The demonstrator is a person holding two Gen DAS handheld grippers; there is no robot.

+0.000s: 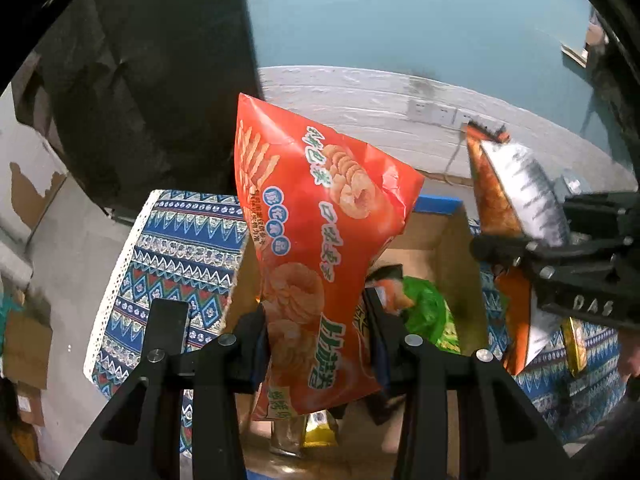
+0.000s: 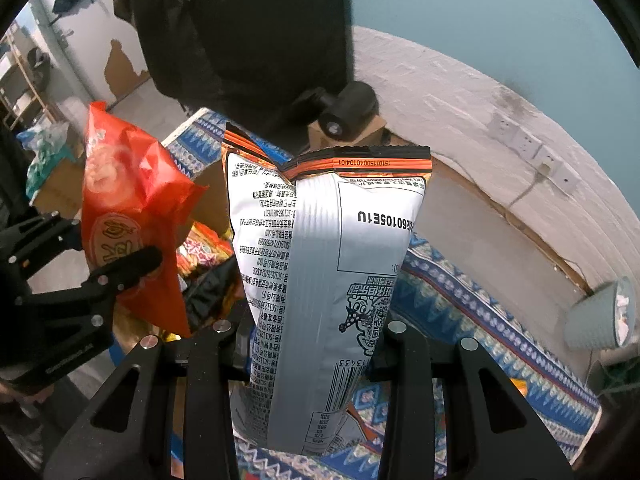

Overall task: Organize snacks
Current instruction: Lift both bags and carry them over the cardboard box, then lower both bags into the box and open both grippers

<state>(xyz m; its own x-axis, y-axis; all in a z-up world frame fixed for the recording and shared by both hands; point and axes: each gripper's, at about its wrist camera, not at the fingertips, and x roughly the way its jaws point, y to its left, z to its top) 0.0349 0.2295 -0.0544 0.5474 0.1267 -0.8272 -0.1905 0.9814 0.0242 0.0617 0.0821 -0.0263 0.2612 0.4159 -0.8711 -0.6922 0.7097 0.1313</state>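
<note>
My left gripper (image 1: pixel 318 320) is shut on a red-orange snack bag (image 1: pixel 320 240) and holds it upright over an open cardboard box (image 1: pixel 452 240). The box holds a green bag (image 1: pixel 424 304) and several other snacks. My right gripper (image 2: pixel 312 344) is shut on a silver and orange snack bag (image 2: pixel 320 272), its printed back facing the camera, held above the patterned cloth. In the left wrist view the right gripper (image 1: pixel 560 264) and its silver bag (image 1: pixel 516 188) are to the right of the box. In the right wrist view the left gripper (image 2: pixel 80 280) and the red bag (image 2: pixel 132 216) are at the left.
A blue patterned tablecloth (image 1: pixel 176 248) covers the table under the box. A small black camera (image 2: pixel 348 112) sits on a cardboard block behind. A pale cup (image 2: pixel 600 316) lies at the right. A white brick wall with sockets (image 2: pixel 536 152) is close behind. A gold packet (image 1: pixel 574 344) lies on the cloth.
</note>
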